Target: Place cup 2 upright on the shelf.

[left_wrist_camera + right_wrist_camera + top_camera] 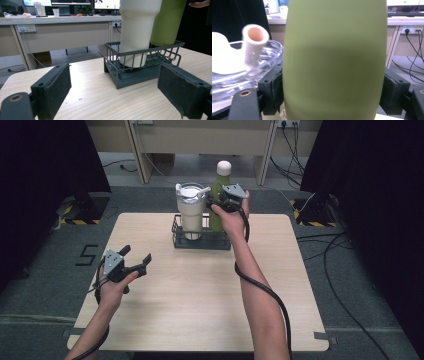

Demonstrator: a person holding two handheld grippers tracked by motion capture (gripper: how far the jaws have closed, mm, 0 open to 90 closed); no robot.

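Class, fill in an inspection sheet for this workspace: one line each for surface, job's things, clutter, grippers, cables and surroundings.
Surface: pale wooden table, bare in front.
Job's things: green bottle with white cap, standing in a dark wire basket beside a cream tumbler with clear lid and straw.
Clutter: nothing seen.
Grippers: right gripper has its jaws on either side of the bottle; left gripper open over the table, holding nothing.
Cables: a black cable trails along the right forearm; more lie on the floor at right.
Surroundings: grey floor, black curtains both sides, desks behind.
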